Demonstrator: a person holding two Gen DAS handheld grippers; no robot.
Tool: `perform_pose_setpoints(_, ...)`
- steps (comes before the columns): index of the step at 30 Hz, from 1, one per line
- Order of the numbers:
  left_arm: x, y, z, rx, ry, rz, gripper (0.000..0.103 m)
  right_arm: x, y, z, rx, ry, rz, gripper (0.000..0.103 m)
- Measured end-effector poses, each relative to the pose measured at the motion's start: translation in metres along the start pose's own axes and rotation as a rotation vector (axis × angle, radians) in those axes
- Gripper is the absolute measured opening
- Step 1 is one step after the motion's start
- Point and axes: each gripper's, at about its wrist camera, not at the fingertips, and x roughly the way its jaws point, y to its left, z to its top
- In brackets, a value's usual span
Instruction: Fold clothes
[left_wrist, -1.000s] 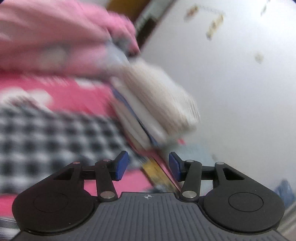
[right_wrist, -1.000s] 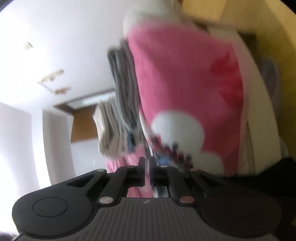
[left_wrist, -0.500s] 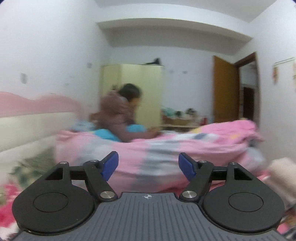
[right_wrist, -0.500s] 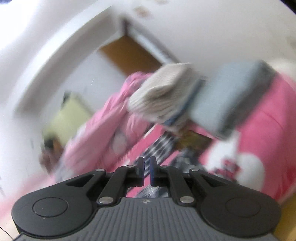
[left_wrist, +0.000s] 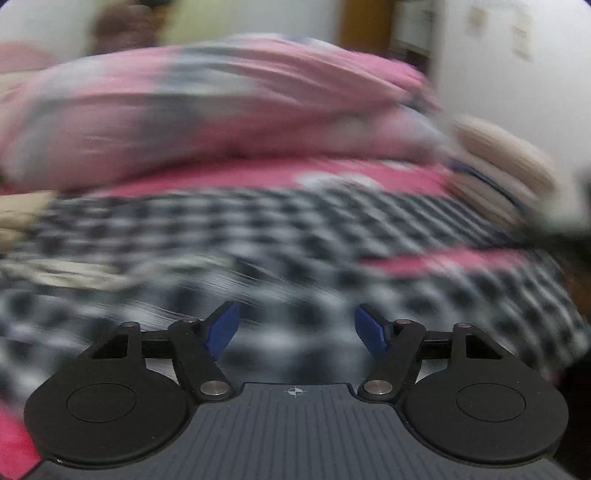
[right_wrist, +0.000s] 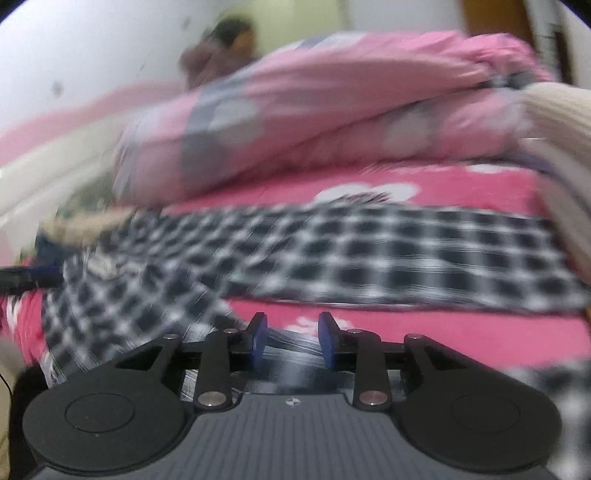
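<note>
My left hand-held gripper (left_wrist: 295, 328) has its blue-padded fingers (left_wrist: 221, 328) spread wide apart, with nothing between them. It hangs low over a black-and-white checked garment (left_wrist: 258, 236), which lies spread flat on the bed just ahead of the pads. The view is smeared by motion blur, so I cannot tell whether the fingers touch the cloth.

My right hand-held gripper (right_wrist: 293, 341) has its fingers parted by a narrower gap. A blurred pale streak of fabric sits between and beneath the pads; I cannot tell whether it is held. The checked garment (right_wrist: 369, 254) stretches across the bed in front, with one part trailing down toward the left of this gripper.

Under the garment is a deep pink bed sheet with white patches (right_wrist: 461, 328). Behind it, a bulky pale pink quilt (left_wrist: 221, 110) is heaped across the bed. At the right edge sits a stack of folded clothes topped by a cream ribbed knit (right_wrist: 557, 110). Far back, beyond the quilt, a person in a dark top (right_wrist: 221, 51) is dimly visible against a white wall (right_wrist: 74, 55).
</note>
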Motion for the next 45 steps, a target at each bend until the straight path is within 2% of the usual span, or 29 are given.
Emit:
perform_pose_setpoints(2, 0.005, -0.027, -0.017, 0.081, 0.02, -0.098, 0.07, 0.027, 0.011, 0.007, -0.048, 0.054, 0.033, 0.034)
perform_pose_setpoints(4, 0.007, -0.053, -0.034, 0.186, 0.058, -0.18, 0.064, 0.048, 0.023, 0.013, -0.101, 0.094, 0.07, 0.034)
perform_pose_setpoints(6, 0.013, -0.069, -0.05, 0.298, 0.066, -0.206, 0.063, 0.067, 0.033, 0.017, -0.144, 0.129, 0.109, 0.034)
perform_pose_setpoints(9, 0.017, -0.083, -0.073, 0.428, 0.028, -0.166, 0.062, 0.09, 0.044, 0.021, -0.184, 0.176, 0.156, 0.034)
perform_pose_setpoints(15, 0.023, -0.105, -0.098, 0.653, -0.085, -0.128, 0.062, 0.118, 0.052, 0.02, -0.211, 0.26, 0.163, 0.034)
perform_pose_setpoints(17, 0.022, -0.107, -0.105, 0.692, -0.109, -0.12, 0.06, 0.121, 0.051, 0.02, -0.203, 0.264, 0.174, 0.028)
perform_pose_setpoints(24, 0.03, -0.134, -0.113, 0.706, -0.163, -0.114, 0.054, 0.121, 0.053, 0.025, -0.207, 0.275, 0.173, 0.028)
perform_pose_setpoints(27, 0.031, -0.138, -0.113, 0.702, -0.174, -0.123, 0.046, 0.121, 0.054, 0.028, -0.216, 0.274, 0.168, 0.028)
perform_pose_setpoints(28, 0.029, -0.137, -0.112, 0.69, -0.174, -0.134, 0.039, 0.12, 0.055, 0.029, -0.219, 0.274, 0.166, 0.027)
perform_pose_setpoints(31, 0.028, -0.133, -0.11, 0.648, -0.17, -0.169, 0.023, 0.12, 0.056, 0.031, -0.228, 0.273, 0.161, 0.002)
perform_pose_setpoints(32, 0.028, -0.133, -0.11, 0.642, -0.17, -0.179, 0.017, 0.12, 0.056, 0.032, -0.231, 0.273, 0.159, 0.002)
perform_pose_setpoints(35, 0.025, -0.131, -0.109, 0.641, -0.165, -0.2, 0.009, 0.123, 0.056, 0.036, -0.227, 0.253, 0.146, 0.002)
perform_pose_setpoints(39, 0.023, -0.128, -0.106, 0.649, -0.153, -0.224, 0.008, 0.136, 0.052, 0.027, -0.232, 0.227, 0.096, 0.002)
perform_pose_setpoints(41, 0.022, -0.129, -0.105, 0.66, -0.152, -0.226, 0.008, 0.13, 0.045, 0.026, -0.181, 0.196, 0.101, 0.005)
perform_pose_setpoints(45, 0.022, -0.131, -0.105, 0.665, -0.147, -0.211, 0.012, 0.081, 0.02, 0.029, -0.057, 0.061, 0.065, 0.007)
